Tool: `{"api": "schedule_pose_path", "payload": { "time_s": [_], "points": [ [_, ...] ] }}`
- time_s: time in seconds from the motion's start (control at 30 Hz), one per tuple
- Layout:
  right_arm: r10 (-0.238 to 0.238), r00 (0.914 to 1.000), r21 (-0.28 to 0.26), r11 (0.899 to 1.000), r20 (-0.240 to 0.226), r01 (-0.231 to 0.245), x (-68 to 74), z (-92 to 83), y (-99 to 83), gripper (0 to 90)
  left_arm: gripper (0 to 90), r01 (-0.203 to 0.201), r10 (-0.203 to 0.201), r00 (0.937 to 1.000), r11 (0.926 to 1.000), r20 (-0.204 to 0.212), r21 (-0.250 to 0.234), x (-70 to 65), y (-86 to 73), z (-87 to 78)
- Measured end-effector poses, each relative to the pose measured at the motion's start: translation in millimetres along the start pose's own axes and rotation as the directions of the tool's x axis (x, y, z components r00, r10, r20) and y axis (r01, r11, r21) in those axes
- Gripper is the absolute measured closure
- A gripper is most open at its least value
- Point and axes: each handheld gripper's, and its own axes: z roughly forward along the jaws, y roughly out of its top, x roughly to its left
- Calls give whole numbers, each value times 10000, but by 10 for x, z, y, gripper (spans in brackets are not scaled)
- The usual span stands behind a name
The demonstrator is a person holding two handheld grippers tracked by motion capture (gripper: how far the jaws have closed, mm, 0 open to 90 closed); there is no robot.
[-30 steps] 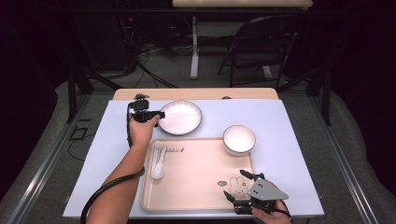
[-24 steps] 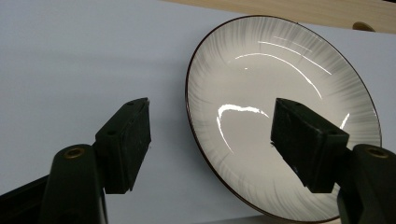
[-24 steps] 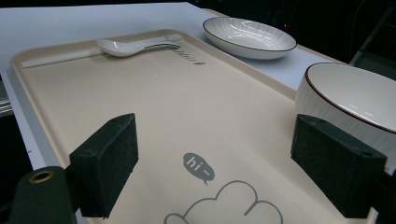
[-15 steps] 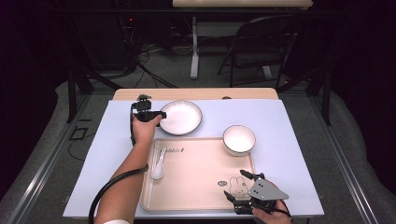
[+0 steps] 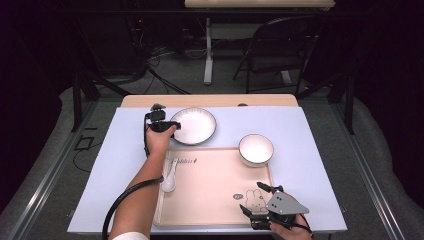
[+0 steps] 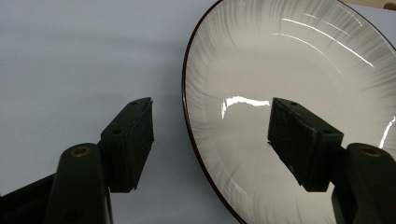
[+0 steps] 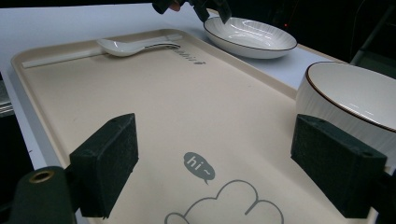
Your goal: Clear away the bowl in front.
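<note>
A white plate (image 5: 196, 125) with a dark rim lies on the pale blue tabletop beyond the tray. My left gripper (image 5: 169, 127) is at its left edge. In the left gripper view the plate (image 6: 289, 60) has its rim between the two jaws of the left gripper (image 6: 212, 140). One jaw is over the table and the other over the plate's inside. The jaws have just been closing a little but stand wide and the pads touch nothing. My right gripper (image 5: 251, 197) hovers open over the beige tray (image 5: 210, 175) near its front right corner, and in its own view the right gripper (image 7: 224, 168) has nothing between its jaws.
A white spoon (image 5: 169, 180) lies along the tray's left side. A white bowl (image 5: 256, 149) sits on the table at the tray's far right corner, close to my right jaw (image 7: 355, 98). A chair and a desk stand behind the table.
My left gripper has come down slightly and shifted right onto the plate's left rim. The right gripper has kept still.
</note>
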Motion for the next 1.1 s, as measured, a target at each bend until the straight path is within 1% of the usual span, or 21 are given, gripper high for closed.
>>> {"api": "schedule_pose_path", "payload": {
  "time_s": [0.23,0.27,0.3,0.33,0.43,0.53,0.7,0.8,0.9,0.93,1.0,1.1],
  "points": [
    [3,10000,15,10000,-14,-2,-3,3,-1,142,334,103,-103,9999,9999,43,79,-12,-15,96],
    [13,10000,14,10000,-8,-13,-3,2,-2,142,353,136,-137,9999,9999,54,98,-17,-16,110],
    [13,10000,14,10000,-8,-13,-3,2,-2,142,353,151,-152,9998,9998,89,91,-22,-15,123],
    [32,10000,10,10000,-4,-32,-4,2,-3,142,375,181,-182,9997,9998,179,67,-34,-10,139],
    [36,10000,10,10000,-7,-36,-4,2,-3,142,399,184,-186,9996,9998,220,112,-54,-2,164],
    [30,10000,9,10000,-13,-30,-3,1,-3,142,419,173,-176,9997,9997,197,160,-59,6,182],
    [21,10000,18,10000,-40,-21,-3,1,-4,142,452,307,-307,9995,9995,32,78,-67,1,208],
    [38,10000,29,10000,-62,-38,-2,2,-4,142,493,369,-368,9993,9992,-63,141,-56,8,211],
    [34,10000,31,10000,-72,-34,-1,1,-4,142,545,532,-531,9985,9985,-97,134,-39,12,209],
    [35,10000,42,10000,-76,-35,-1,2,-4,142,558,522,-520,9986,9985,-133,159,-35,13,207],
    [42,10000,51,10000,-80,-42,1,5,-4,142,588,528,-525,9986,9983,-115,231,-19,19,202],
    [34,9999,46,10000,-99,-34,3,7,-5,142,617,676,-677,9977,9973,4,285,6,28,199]
  ]
}}
